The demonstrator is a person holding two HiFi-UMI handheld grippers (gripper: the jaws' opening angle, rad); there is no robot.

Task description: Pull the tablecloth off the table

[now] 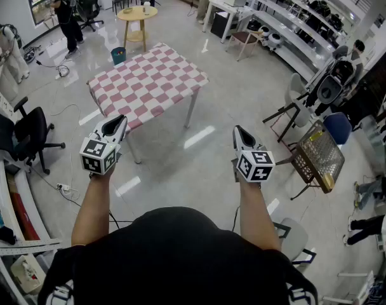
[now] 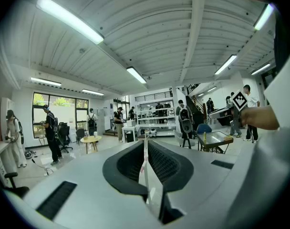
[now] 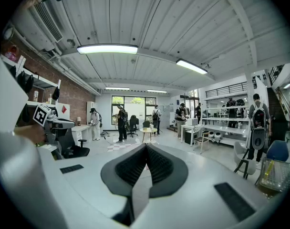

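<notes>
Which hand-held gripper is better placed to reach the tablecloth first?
Left, probably. In the head view the left hand-held gripper sits close to the tablecloth, by its near edge; the right hand-held gripper is off to the side, over floor.

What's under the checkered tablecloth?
A table: only its pale legs show, below the edge of the tablecloth. The tabletop is fully covered, so its surface and material can't be seen.

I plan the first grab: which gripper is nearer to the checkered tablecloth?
Left. The left gripper is by the near corner of the tablecloth; the right gripper is apart, further right.
</notes>
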